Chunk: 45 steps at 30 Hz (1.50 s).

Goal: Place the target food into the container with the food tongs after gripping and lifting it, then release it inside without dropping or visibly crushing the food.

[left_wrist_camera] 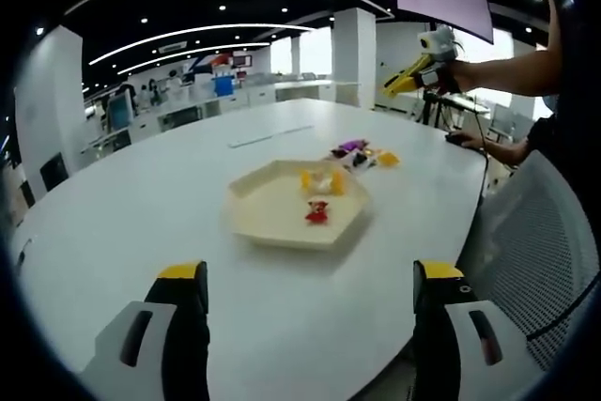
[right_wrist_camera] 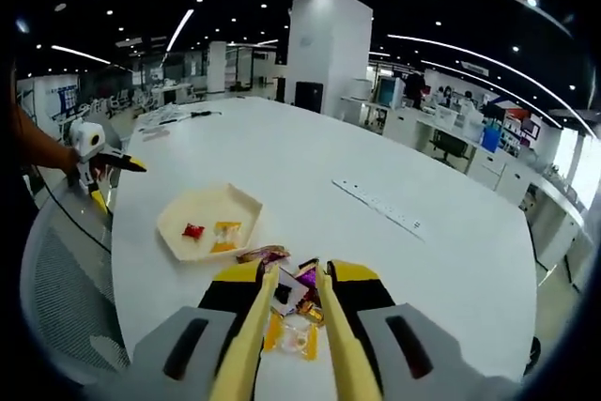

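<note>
Yellow food tongs (right_wrist_camera: 293, 312), clamped in the right gripper (right_wrist_camera: 293, 302), are reaching narrowly parted over wrapped snacks (right_wrist_camera: 299, 290) lying just beyond the hexagonal tray (right_wrist_camera: 188, 208). Left gripper (left_wrist_camera: 310, 288) is hanging wide open, holding nothing, short of that tray (left_wrist_camera: 272, 223).

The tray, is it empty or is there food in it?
Not empty. The tray holds a red piece and yellow-orange pieces; more snacks lie outside it.
</note>
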Motion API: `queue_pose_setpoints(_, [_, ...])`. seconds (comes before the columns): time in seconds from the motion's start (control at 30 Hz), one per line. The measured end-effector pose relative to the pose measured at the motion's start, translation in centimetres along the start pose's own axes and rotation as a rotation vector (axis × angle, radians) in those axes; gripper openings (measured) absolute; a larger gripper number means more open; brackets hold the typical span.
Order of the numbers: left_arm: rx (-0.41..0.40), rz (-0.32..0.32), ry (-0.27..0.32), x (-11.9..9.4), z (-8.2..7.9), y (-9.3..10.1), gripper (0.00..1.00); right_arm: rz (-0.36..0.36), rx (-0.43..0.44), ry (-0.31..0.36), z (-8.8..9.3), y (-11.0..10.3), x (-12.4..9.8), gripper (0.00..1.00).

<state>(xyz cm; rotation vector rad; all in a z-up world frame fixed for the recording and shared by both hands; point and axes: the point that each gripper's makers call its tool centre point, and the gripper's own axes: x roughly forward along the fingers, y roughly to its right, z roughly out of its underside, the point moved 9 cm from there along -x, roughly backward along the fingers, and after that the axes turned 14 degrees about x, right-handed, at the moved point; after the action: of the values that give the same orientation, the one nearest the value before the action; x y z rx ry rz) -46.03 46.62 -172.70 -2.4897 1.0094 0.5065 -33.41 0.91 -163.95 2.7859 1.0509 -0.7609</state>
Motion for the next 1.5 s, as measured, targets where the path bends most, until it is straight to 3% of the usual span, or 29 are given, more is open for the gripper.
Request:
queue_pose_setpoints(0.23, [0.002,0.007,-0.006,0.0,0.0,0.0,0.86,0.026,0.005,-0.008,0.8,0.8,-0.3,0.26])
queue_pose_setpoints(0.47, [0.003,0.011,-0.007,0.0,0.1,0.0,0.86,-0.023,-0.063,-0.019,2.4,1.1,0.2,0.25])
queue_pose_setpoints(0.73, [-0.001,-0.003,-0.006,-0.1,0.1,-0.1,0.86,-0.065,-0.072,-0.049,4.0,1.8,0.9,0.25])
queue_pose_setpoints(1.03, [0.005,0.002,-0.013,0.0,0.1,0.0,0.86,-0.111,-0.065,-0.133,6.2,2.9,2.4,0.25])
queue_pose_setpoints(1.5, [0.008,0.004,-0.034,0.1,0.2,0.2,0.85,-0.102,-0.042,-0.219,8.8,4.0,3.4,0.26])
